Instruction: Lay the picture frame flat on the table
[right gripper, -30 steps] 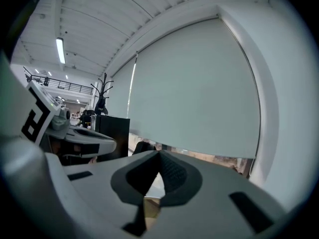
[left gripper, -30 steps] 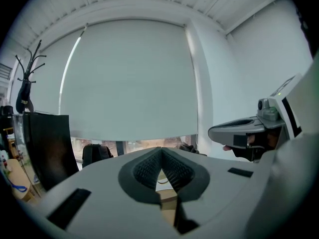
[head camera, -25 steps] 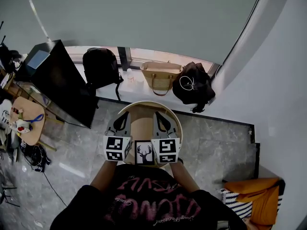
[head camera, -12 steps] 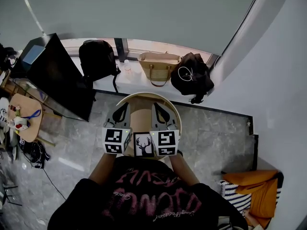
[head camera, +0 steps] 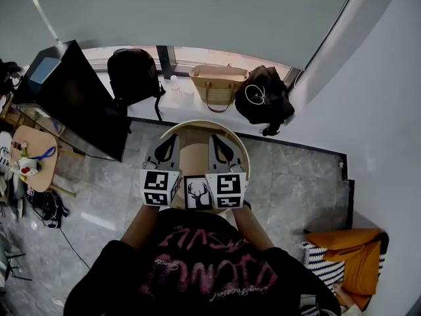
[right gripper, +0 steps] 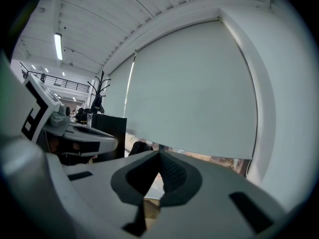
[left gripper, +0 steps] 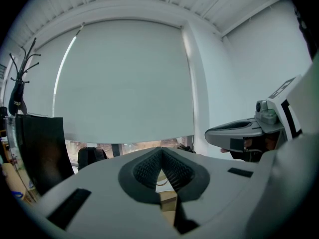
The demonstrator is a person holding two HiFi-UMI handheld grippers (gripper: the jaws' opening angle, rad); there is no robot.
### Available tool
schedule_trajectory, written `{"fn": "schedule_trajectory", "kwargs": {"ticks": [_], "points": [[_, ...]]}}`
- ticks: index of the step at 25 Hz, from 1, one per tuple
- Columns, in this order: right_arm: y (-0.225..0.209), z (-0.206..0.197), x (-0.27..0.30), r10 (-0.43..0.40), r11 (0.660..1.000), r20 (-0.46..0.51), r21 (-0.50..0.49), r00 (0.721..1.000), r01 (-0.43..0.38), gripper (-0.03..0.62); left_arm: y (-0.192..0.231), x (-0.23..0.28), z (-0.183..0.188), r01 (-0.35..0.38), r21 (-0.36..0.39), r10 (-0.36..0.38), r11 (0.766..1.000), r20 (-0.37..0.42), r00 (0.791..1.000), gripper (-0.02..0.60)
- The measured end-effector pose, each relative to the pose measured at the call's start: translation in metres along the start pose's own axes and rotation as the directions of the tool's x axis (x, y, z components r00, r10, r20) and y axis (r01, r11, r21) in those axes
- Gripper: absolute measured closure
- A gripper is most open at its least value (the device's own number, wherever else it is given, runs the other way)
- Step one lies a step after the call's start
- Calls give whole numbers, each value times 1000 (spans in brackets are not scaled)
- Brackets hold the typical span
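Fingers (left gripper: 142, 169) of left gripper (head camera: 164, 155) and right gripper (head camera: 220, 151) are closed empty, flanking the picture frame (head camera: 198, 201).

A small square black picture frame (head camera: 198, 194) holding a white print of a black deer head shows face-up between the left claw (head camera: 162, 155) and the right claw (head camera: 221, 151).

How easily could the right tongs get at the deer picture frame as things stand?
Probably not yet: the deer picture frame sits beside their marker cube, behind the shut tips of the right tongs, which point away over the round table. Nothing else blocks it.
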State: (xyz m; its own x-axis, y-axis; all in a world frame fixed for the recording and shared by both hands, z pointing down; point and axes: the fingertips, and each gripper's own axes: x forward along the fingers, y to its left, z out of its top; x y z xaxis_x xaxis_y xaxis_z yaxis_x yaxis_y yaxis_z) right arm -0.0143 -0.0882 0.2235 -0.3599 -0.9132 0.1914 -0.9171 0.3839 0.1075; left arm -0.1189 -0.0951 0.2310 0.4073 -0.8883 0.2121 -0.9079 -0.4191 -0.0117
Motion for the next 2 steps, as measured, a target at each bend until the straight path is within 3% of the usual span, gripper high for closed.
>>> {"fn": "schedule_trajectory", "kwargs": {"ticks": [2], "points": [[0,0,1,-3,1000,0,1,1000,3,574,2,0,0,-3,-1,3,1000,0,1000,571]]}}
